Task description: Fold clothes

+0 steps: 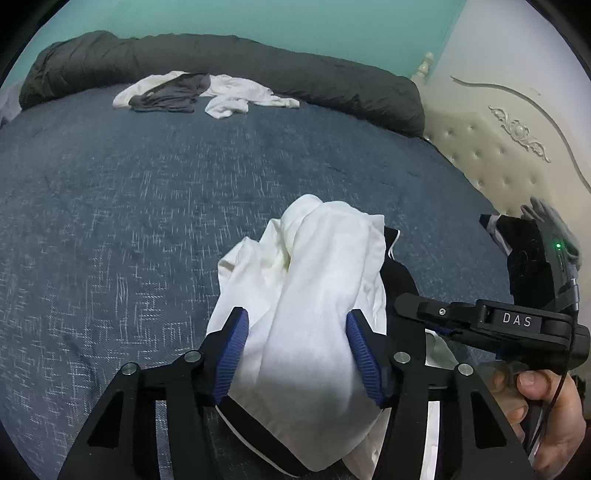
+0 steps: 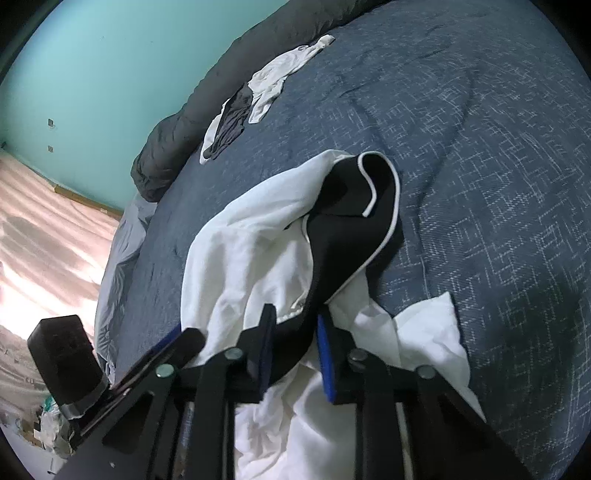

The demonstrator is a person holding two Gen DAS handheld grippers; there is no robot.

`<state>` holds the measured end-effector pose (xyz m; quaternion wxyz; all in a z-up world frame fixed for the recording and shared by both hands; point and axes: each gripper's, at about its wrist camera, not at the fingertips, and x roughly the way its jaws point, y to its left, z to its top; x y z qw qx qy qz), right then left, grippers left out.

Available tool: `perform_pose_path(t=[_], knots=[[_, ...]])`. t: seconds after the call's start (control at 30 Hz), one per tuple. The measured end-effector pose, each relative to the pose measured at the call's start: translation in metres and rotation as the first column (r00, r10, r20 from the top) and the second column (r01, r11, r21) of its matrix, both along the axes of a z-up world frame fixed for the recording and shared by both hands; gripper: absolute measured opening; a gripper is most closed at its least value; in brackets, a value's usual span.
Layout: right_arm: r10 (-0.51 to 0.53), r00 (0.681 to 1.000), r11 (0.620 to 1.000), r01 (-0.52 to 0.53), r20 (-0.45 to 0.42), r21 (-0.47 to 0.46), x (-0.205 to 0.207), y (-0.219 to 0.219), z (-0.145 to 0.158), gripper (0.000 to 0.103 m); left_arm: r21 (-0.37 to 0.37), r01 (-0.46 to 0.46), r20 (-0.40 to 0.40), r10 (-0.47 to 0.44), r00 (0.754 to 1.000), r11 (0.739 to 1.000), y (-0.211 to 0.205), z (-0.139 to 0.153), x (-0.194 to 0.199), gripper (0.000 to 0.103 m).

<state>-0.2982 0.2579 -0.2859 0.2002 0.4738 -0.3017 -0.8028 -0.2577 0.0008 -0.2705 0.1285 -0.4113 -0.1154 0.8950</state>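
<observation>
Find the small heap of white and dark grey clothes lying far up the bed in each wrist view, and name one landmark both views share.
Left wrist view: heap of clothes at upper left of centre, before the dark rolled duvet.
Right wrist view: heap upper centre, strung diagonally beside the duvet.
Shared landmark: the duvet against the turquoise wall.

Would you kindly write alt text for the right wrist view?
The right claw straddles the black white-piped band of a crumpled white cotton garment on a blue woven bedspread; more white and grey clothes lie beyond.
</observation>
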Motion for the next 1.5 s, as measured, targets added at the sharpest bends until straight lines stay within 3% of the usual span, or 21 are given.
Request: perform_pose_path(t=[0.7, 0.83, 0.9, 1.0, 1.2, 1.5], knots=[[-0.012, 1.0, 1.0, 0.012, -0.002, -0.019, 0.003, -0.001, 0.002, 0.019, 0.006, 0.021, 0.035, -0.022, 0.999, 1.0, 0.008, -0.01, 0.0, 0.06], [-0.014, 1.0, 1.0, 0.014, -0.001, -0.024, 0.003, 0.0, 0.001, 0.019, 0.009, 0.028, 0.036, -0.028, 0.999, 1.0, 0.008, -0.01, 0.001, 0.056], [-0.015, 1.0, 1.0, 0.014, -0.004, -0.026, 0.003, 0.0, 0.002, 0.019, -0.004, 0.034, 0.028, -0.034, 0.999, 0.999, 0.009, -0.009, 0.0, 0.045], [-0.015, 1.0, 1.0, 0.014, -0.007, -0.027, 0.003, 0.0, 0.002, 0.019, -0.017, 0.048, 0.023, -0.048, 0.999, 0.999, 0.011, -0.011, -0.002, 0.038], [-0.017, 1.0, 0.999, 0.016, -0.005, -0.03, 0.004, 0.0, 0.002, 0.019, 0.009, 0.078, 0.065, -0.078, 0.995, 0.997, 0.013, -0.024, -0.007, 0.038], [-0.018, 1.0, 0.999, 0.018, -0.007, -0.03, 0.005, -0.001, 0.003, 0.019, 0.02, 0.058, 0.066, -0.059, 0.996, 0.998, 0.009, -0.021, -0.006, 0.037]])
